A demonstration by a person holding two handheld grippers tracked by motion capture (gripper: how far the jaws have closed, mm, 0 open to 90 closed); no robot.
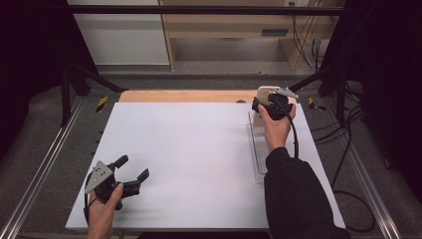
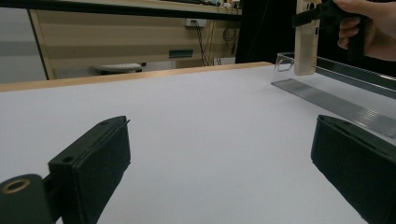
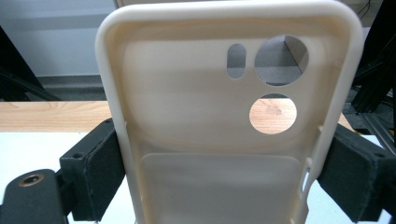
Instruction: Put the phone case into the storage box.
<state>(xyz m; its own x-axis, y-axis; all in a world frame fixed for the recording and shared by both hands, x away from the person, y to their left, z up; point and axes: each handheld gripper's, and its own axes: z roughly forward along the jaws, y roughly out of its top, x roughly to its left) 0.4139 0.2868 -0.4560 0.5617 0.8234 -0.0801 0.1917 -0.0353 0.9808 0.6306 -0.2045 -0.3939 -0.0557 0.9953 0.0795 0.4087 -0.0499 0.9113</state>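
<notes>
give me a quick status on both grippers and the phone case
Right gripper shut on cream phone case, held upright over clear tray. Left gripper open, holding nothing, low over white table. Nothing in the way.

Phone case (image 3: 224,140) — smooth, matt cream plastic

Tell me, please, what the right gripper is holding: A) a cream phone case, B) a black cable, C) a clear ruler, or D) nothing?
A: in the right gripper view, the right gripper has its jaws pressed against both sides of the cream phone case with camera cutouts.
</notes>
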